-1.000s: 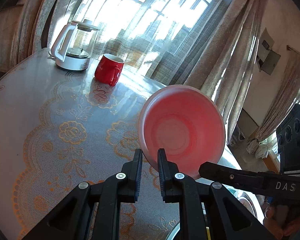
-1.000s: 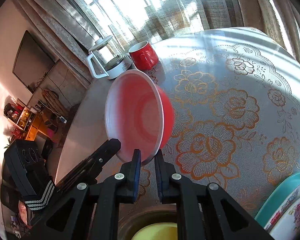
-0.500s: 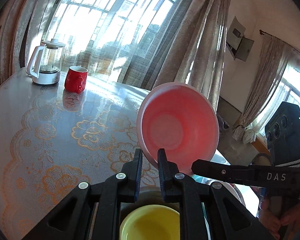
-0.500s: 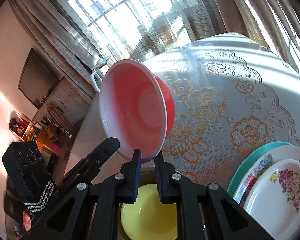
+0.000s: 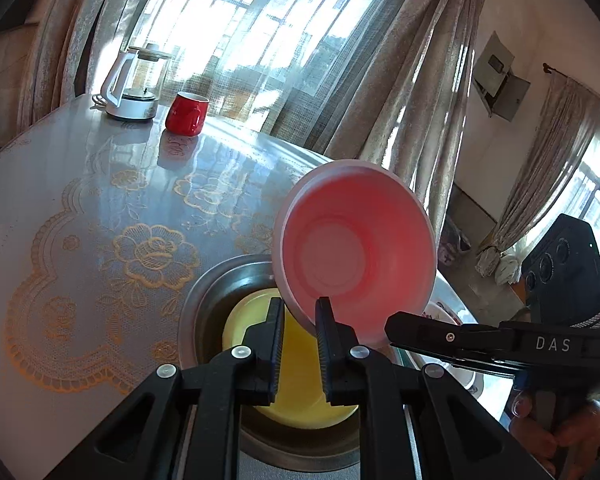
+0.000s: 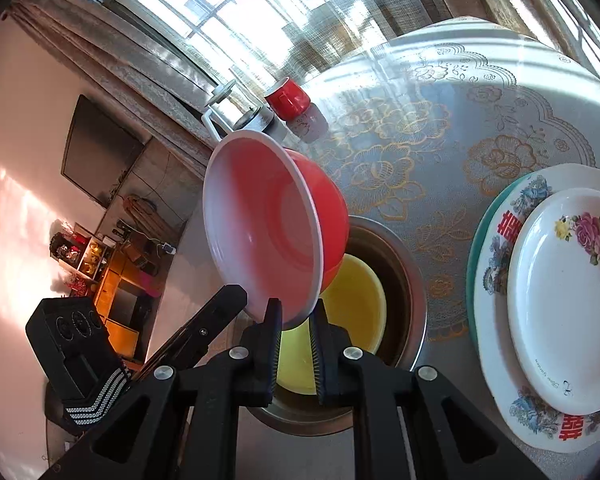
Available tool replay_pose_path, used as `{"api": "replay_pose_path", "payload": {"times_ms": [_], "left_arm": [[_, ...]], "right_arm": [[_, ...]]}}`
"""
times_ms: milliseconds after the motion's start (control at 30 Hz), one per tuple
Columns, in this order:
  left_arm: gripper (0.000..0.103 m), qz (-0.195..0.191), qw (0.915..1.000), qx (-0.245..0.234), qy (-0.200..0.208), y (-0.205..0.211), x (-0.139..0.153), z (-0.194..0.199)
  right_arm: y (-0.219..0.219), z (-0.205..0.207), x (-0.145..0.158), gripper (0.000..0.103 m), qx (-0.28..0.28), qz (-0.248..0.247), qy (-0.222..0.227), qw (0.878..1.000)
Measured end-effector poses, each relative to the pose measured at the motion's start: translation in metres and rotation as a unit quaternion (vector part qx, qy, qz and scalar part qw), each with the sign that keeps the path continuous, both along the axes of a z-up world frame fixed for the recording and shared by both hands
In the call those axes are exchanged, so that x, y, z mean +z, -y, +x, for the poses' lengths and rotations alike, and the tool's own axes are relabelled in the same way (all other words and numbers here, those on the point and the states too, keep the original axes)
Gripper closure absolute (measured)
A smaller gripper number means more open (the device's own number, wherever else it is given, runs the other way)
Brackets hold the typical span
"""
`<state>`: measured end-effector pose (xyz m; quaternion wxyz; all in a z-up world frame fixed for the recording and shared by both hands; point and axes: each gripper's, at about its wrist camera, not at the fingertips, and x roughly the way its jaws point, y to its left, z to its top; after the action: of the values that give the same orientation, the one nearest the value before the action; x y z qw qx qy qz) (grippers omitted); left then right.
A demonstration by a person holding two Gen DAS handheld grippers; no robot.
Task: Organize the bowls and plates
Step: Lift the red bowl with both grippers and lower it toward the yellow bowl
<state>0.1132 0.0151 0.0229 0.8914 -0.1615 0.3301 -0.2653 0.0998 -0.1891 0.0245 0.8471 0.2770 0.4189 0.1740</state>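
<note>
Left wrist: "DAS" on right tool point(image 5: 388, 330); both tools, left tool point(image 5: 298, 312) included, pinch red bowl point(image 5: 356, 256) rim.

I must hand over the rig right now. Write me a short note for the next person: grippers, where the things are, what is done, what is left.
Left gripper: shut on the rim of the red bowl.
Right gripper: shut on the same rim.
The red bowl hangs tilted in the air above the yellow bowl, which sits inside the metal bowl.
Done: yellow bowl nested; three plates stacked beside it.
Left: lower the red bowl into the yellow bowl, level it, open both grippers.
</note>
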Motion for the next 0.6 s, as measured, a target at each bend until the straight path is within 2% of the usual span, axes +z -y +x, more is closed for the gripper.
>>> {"api": "replay_pose_path", "payload": {"times_ms": [267,600], "left_arm": [[0.087,0.024,0.9997,0.005,-0.007,0.001,-0.008,-0.023],[0.087,0.033,0.9989,0.015,-0.028,-0.001,-0.019,-0.031]], "right_arm": [[0.001,-0.012,-0.017,0.089,0.007,0.014,-0.023,1.0],[-0.004,-0.011,-0.036,0.087,0.014,0.023,-0.052,0.998]]}}
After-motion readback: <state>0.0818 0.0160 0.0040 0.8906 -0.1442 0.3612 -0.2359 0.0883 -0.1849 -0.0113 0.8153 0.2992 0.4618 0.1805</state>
